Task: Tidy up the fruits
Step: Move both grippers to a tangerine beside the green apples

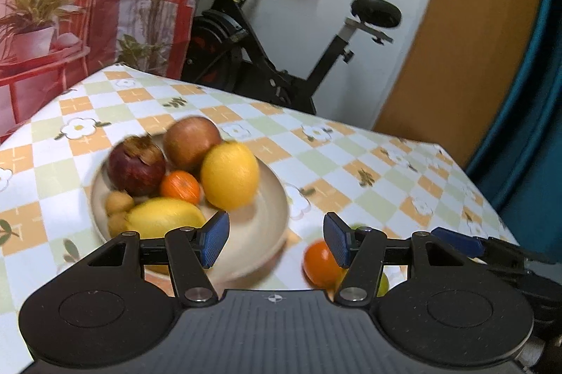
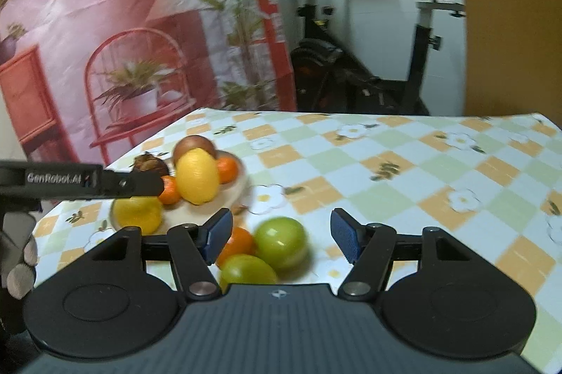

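A beige plate [image 1: 270, 208] on the checked tablecloth holds a lemon [image 1: 230, 175], a second yellow fruit [image 1: 165, 219], a mandarin [image 1: 180, 187], a dark mangosteen [image 1: 136, 168], a brownish apple [image 1: 191, 142] and small tan fruits [image 1: 119, 201]. My left gripper [image 1: 276, 238] is open and empty above the plate's near right rim. An orange fruit [image 1: 319, 263] lies on the cloth right of the plate. In the right wrist view, my right gripper [image 2: 281, 235] is open above a green fruit [image 2: 281, 242], a second green fruit [image 2: 246, 268] and the orange one [image 2: 239, 242]. The plate [image 2: 196, 215] lies to its left.
The left gripper's body [image 2: 80, 182] crosses the left of the right wrist view. An exercise bike [image 1: 267, 57] stands behind the table's far edge. A printed red backdrop [image 1: 70, 5] hangs at the left. The right gripper's finger [image 1: 456, 242] shows at the right of the left wrist view.
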{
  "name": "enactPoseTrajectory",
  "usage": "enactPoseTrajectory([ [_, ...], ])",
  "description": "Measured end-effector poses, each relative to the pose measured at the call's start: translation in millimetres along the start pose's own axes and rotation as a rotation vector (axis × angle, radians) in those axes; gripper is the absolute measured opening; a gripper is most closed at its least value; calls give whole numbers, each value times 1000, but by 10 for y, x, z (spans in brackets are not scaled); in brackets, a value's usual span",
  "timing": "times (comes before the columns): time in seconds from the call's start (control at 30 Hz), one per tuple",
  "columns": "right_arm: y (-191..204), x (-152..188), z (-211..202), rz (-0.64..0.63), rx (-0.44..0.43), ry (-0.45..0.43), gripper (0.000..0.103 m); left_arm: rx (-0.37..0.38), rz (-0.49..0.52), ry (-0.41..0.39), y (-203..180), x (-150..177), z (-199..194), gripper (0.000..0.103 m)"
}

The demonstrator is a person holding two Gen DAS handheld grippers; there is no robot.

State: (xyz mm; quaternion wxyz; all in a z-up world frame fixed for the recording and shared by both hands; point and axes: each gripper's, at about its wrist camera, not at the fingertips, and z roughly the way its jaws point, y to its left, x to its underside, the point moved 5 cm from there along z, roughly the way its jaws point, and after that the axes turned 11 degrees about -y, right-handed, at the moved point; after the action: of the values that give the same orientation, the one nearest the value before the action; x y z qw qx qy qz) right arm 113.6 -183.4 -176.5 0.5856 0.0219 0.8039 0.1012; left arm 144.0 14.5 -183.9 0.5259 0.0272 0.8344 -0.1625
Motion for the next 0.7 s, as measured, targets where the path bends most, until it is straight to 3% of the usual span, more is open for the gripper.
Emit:
enactPoseTrajectory([
  [0.1,-141,102,-108,28,15,1,59,-3,3,-9,-56,90,-36,61],
  [0.33,-331,181,-278,89,48,-11,58,-35,7,-63,-60,147,-144,59],
  [0.7,-119,369,-277,20,5,65,57,-51,46,6,-47,265,-136,59],
])
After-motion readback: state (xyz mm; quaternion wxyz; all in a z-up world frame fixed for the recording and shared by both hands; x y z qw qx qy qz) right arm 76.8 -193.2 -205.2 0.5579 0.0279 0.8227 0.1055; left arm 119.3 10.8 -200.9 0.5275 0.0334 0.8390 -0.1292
